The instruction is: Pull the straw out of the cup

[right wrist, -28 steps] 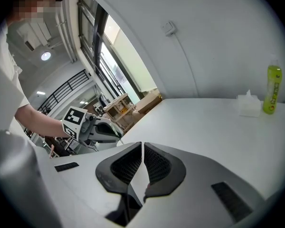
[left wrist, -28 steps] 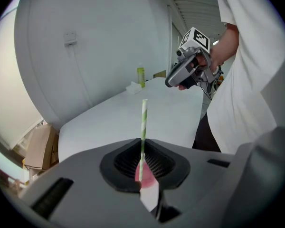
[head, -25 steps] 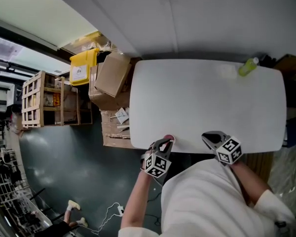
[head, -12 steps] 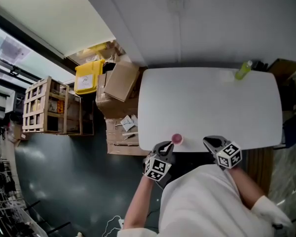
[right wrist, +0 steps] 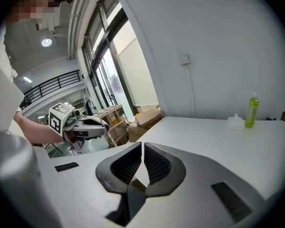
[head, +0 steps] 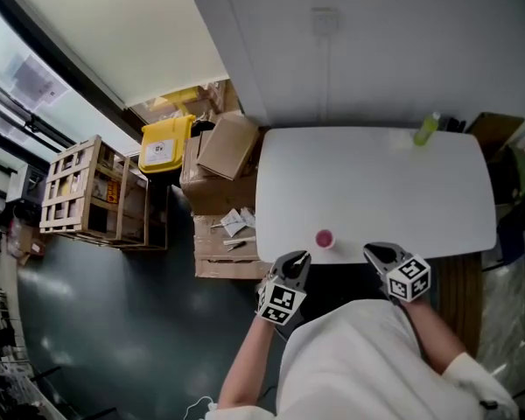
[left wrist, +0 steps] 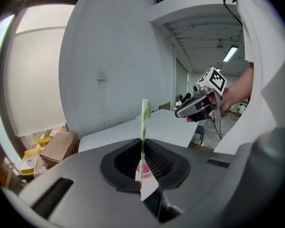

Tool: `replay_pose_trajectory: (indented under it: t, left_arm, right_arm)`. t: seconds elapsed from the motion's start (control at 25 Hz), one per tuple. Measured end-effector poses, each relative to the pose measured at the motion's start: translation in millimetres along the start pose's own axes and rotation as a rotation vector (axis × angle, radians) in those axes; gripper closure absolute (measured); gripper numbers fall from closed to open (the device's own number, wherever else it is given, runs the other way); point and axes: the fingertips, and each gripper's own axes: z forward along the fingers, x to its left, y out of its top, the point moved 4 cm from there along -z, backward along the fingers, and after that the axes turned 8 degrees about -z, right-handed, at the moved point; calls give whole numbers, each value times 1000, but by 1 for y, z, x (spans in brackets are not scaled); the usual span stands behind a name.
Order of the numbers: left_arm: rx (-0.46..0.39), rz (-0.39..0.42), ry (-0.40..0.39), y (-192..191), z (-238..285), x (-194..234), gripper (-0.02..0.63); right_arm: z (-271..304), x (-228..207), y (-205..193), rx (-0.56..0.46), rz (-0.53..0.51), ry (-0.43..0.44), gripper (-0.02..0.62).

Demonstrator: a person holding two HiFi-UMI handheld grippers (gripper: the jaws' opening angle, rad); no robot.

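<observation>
A small pink cup (head: 324,239) stands near the front left edge of the white table (head: 376,182). A green-and-white striped straw (left wrist: 144,120) rises upright from the cup (left wrist: 142,167). In the left gripper view it shows through the narrow gap between the jaws and looks small and some way off. My left gripper (head: 299,257) hangs just off the table's front edge, a short way from the cup, jaws together and holding nothing. My right gripper (head: 370,250) is further right along that edge, with its pads (right wrist: 152,163) closed and nothing between them.
A green bottle (head: 426,129) and a small white object (right wrist: 236,121) sit at the table's far right corner. Cardboard boxes (head: 232,143), a yellow bin (head: 166,143) and a wooden crate (head: 87,195) stand on the floor to the left. A wall runs behind the table.
The cup, first half hidden at the left gripper's tip, now stands apart from it on the table. The head view has shifted, and both grippers sit slightly lower in it.
</observation>
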Motion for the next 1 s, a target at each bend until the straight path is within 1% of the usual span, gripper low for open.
replay_pose_trajectory:
  t: [0.08, 0.24, 0.36, 0.48, 0.64, 0.84, 1.0]
  left_arm:
    - [-22, 1, -4, -1, -13, -2, 583]
    - [-31, 50, -7, -1, -35, -10, 583]
    - [-43, 63, -22, 4, -48, -20, 583]
    - [-40, 51, -31, 6, -53, -29, 583]
    - [-53, 27, -34, 15, -57, -43, 583]
    - [-77, 8, -8, 25, -55, -56, 583]
    - [-88, -46, 33, 27, -58, -61, 583]
  right_arm:
    - [-4, 13, 1, -23, -3, -17, 554]
    - [-15, 36, 1, -58, -2, -57, 554]
    - [-26, 49, 0, -83, 3, -85, 554]
    - [-39, 58, -2, -117, 18, -104, 554]
    - [-58, 64, 0, -146, 35, -98, 554]
    - [-79, 57, 9, -156, -74, -109, 554]
    - [-91, 49, 8, -153, -89, -96, 554]
